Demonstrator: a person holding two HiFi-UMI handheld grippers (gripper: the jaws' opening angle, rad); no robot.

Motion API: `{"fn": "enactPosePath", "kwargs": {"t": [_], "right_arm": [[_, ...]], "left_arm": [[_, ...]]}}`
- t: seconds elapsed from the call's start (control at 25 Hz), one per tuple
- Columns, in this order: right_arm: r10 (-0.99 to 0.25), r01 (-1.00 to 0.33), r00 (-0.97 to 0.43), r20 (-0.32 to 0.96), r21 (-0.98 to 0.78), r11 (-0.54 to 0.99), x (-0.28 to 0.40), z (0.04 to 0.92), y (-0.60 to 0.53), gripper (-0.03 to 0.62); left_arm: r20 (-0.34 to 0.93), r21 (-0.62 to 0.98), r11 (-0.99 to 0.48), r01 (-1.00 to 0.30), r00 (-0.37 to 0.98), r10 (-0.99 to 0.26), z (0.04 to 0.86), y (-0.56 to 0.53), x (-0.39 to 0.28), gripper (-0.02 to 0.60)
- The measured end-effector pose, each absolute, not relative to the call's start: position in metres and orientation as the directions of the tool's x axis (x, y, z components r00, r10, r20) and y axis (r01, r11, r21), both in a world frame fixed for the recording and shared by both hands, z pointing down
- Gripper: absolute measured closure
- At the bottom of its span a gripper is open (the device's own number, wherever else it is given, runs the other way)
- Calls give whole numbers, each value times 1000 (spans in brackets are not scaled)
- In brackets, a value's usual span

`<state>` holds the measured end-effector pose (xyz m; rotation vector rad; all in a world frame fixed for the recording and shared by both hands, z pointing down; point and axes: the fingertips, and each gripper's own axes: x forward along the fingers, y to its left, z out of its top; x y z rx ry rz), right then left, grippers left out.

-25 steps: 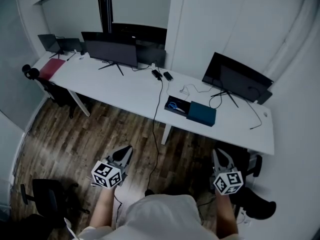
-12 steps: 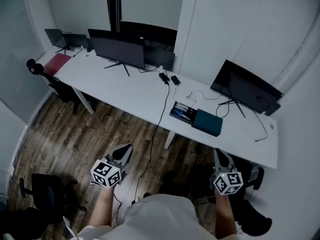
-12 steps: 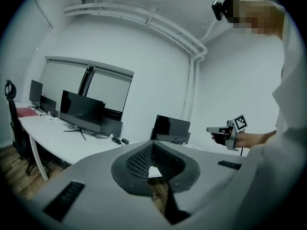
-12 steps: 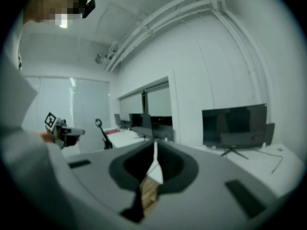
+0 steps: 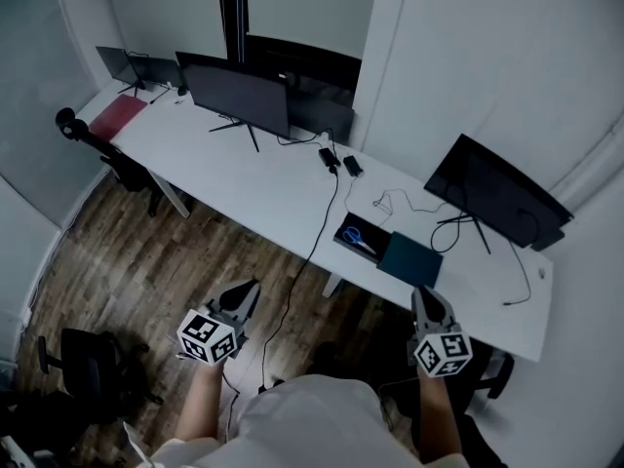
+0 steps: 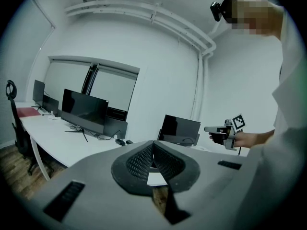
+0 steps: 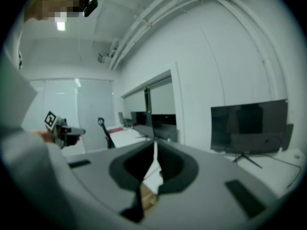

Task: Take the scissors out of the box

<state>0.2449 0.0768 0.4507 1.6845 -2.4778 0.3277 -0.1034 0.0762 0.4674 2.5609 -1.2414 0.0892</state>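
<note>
Nearer now, scissors [image 5: 356,238] in box [image 5: 338,233] lie ahead of closed, empty right hand-held gripper [image 5: 424,295].

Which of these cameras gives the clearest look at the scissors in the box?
The head view: it looks down into the open box on the white desk, where the blue-handled scissors lie. Neither gripper view shows them; each looks along its own shut jaws at monitors and desk.

Head view facing steeply down, desk [image 5: 263,183] far off at 12 o'clock, both gripper views near level, sharing that desk
</note>
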Motion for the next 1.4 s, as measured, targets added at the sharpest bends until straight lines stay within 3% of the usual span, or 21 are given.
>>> {"fn": "enactPosePath", "kwargs": {"t": [0.84,1.4], "right_arm": [[-810,-858,-513,284,-171,484,286,488,-45,556],[-805,-879,-476,354,-152,452,271,507,-97,556]], "left_arm": [[236,225,-536,-814,579,-780,475,-19,-24,549],[258,243,-591,-769,638,-725,490,-91,-17,549]]}}
